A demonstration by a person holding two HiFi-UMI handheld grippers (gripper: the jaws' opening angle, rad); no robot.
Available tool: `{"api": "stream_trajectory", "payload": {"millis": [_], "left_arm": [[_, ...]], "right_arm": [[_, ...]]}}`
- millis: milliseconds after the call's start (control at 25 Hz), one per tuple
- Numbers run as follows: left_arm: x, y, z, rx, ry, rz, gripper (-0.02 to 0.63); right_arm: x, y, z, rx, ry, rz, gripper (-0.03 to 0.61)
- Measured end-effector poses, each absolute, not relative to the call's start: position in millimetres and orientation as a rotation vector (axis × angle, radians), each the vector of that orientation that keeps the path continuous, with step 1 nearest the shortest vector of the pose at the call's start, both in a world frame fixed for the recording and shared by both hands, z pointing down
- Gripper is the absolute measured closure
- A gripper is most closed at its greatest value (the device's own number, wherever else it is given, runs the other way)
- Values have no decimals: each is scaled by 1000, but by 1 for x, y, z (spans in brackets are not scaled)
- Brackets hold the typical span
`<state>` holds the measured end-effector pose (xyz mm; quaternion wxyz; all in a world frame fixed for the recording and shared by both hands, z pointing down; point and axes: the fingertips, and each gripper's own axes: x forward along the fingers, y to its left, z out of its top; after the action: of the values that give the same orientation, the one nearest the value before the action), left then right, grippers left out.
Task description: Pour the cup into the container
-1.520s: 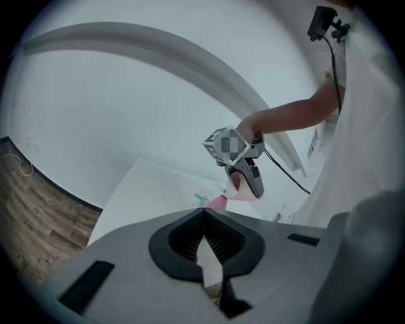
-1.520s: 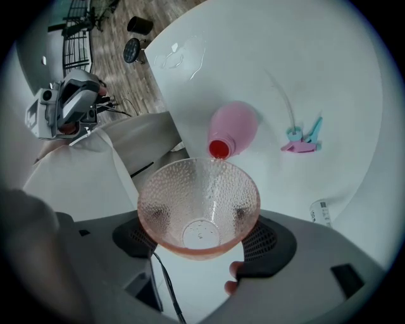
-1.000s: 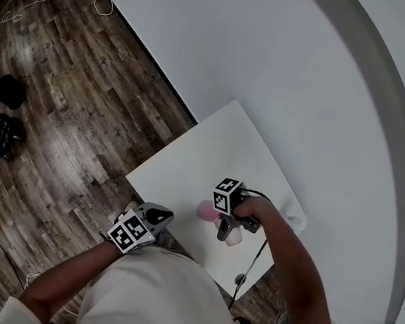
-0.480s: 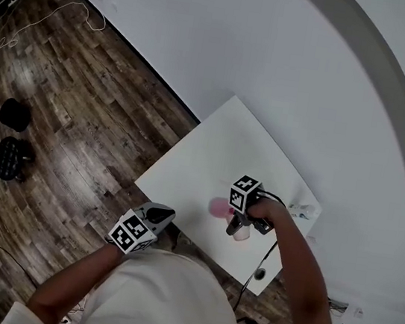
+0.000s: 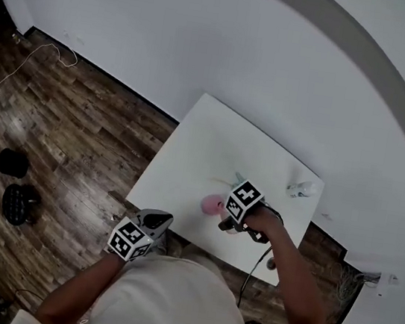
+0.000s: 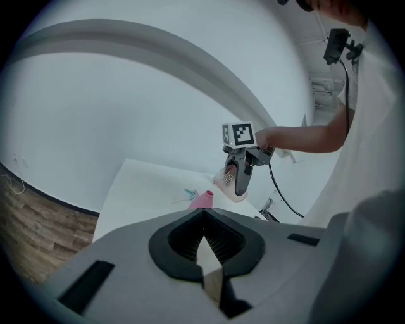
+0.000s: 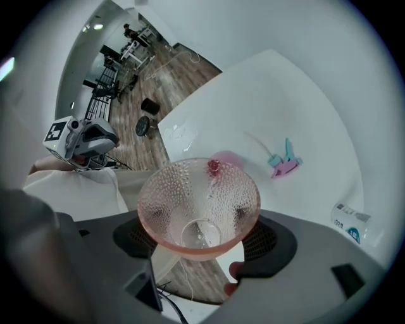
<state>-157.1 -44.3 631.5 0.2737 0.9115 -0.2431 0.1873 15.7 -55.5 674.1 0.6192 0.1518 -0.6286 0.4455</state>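
Pour step: right gripper (image 7: 202, 239) is clamped on the cup (image 7: 199, 196), tipped mouth-first toward the container (image 7: 226, 158) on the counter (image 7: 272, 95). The cup looks about empty. Left gripper (image 6: 204, 235) is idle with its jaws together. Next: level the cup and set it down.

We see a translucent pink, dimpled cup (image 7: 199, 202), a solid pink container (image 5: 209, 205) and a teal-and-pink clip (image 7: 283, 162) on the white table (image 5: 214, 136); beside the table, dark wood-grain floor (image 5: 70, 138).
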Motion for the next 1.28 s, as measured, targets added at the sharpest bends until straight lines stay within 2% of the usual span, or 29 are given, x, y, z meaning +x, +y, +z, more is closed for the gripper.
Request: {"api": "stream_trajectory", "payload": {"millis": [520, 1280], "left_arm": [[-96, -55, 595, 2472, -675, 518, 603], [-35, -57, 553, 2549, -771, 472, 604]], "right_arm": [[38, -71, 630, 709, -1900, 825, 213], [49, -59, 569, 832, -2235, 720, 213]]}}
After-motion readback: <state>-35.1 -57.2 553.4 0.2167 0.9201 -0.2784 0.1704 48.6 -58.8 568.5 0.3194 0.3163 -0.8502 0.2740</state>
